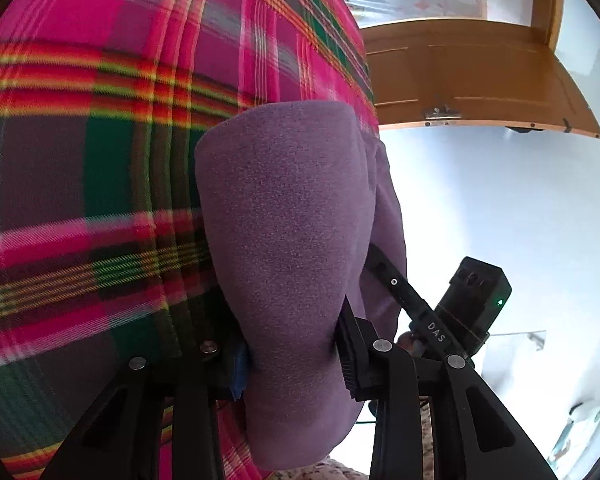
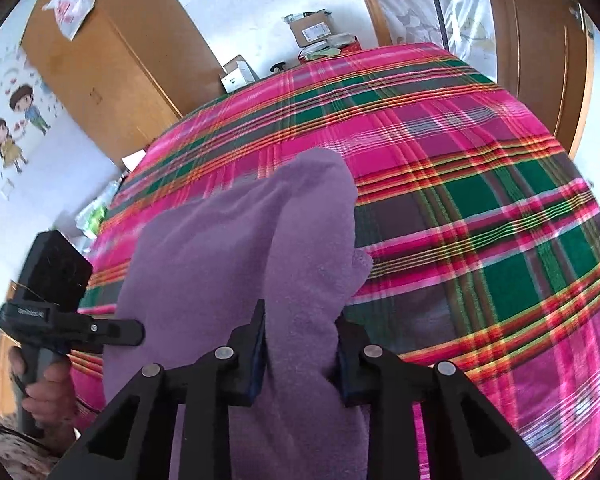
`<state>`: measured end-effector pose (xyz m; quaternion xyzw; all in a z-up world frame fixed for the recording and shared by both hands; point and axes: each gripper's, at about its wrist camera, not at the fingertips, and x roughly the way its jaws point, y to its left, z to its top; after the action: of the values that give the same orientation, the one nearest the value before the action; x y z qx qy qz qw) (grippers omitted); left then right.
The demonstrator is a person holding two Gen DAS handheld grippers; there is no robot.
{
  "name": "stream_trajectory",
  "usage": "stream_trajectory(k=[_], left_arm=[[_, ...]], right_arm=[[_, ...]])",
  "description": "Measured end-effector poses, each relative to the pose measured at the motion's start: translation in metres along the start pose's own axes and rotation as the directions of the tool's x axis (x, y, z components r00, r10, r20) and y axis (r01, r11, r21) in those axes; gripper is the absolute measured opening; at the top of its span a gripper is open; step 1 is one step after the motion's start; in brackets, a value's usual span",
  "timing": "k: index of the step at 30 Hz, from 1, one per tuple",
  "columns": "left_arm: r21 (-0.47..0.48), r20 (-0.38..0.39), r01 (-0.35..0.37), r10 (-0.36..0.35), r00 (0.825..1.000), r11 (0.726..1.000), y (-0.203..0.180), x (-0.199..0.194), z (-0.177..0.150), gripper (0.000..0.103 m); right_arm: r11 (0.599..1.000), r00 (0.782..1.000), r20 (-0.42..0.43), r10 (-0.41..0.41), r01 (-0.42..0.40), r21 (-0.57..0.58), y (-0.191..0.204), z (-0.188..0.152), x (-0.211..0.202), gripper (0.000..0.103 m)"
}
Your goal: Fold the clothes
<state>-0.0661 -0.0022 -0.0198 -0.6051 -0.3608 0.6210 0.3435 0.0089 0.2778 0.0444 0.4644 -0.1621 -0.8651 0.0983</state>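
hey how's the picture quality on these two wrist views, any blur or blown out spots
Left wrist view: plaid cloth smeared by blur, white wall blown out, purple garment fairly sharp. Right wrist view: sharper plaid, bright wall at left, strong fisheye bending of the wooden door.

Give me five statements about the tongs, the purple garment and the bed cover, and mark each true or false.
1. The left tongs are shut on the purple garment. True.
2. The right tongs hang open and hold nothing. False: they are shut on the purple garment too.
3. The cloth under the garment is a plaid bed cover. True.
4. The garment lies flat, neatly folded. False: it is bunched and lifted between both tongs.
5. Cardboard boxes sit beyond the far edge of the cover. True.
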Motion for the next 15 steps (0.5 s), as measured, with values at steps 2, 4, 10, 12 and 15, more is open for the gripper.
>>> stream_trajectory(k=[2, 4, 10, 12, 15], left_arm=[[0.01, 0.02, -0.01, 0.01, 1.0, 1.0, 0.0, -0.008, 0.003, 0.037], [0.018, 0.041, -0.018, 0.017, 0.999, 1.0, 0.001, -0.019, 0.007, 0.037], [-0.003, 0.128, -0.051, 0.051, 0.99, 0.999, 0.015, -0.058, 0.024, 0.037], [-0.014, 0.154, -0.067, 0.069, 0.986, 0.998, 0.018, -0.069, 0.028, 0.037], [-0.028, 0.189, -0.092, 0.096, 0.977, 0.995, 0.024, -0.086, 0.037, 0.037]], right_arm=[[1.0, 1.0, 0.008, 0.02, -0.02, 0.003, 0.006, 0.002, 0.0, 0.027], [0.999, 0.999, 0.013, 0.04, -0.04, -0.002, 0.015, 0.005, 0.002, 0.027], [0.995, 0.996, 0.006, 0.094, -0.094, -0.039, 0.042, 0.025, 0.022, 0.027], [0.992, 0.993, -0.003, 0.12, -0.12, -0.046, 0.052, 0.034, 0.032, 0.027], [0.986, 0.989, -0.018, 0.148, -0.149, -0.074, 0.068, 0.043, 0.047, 0.027]])
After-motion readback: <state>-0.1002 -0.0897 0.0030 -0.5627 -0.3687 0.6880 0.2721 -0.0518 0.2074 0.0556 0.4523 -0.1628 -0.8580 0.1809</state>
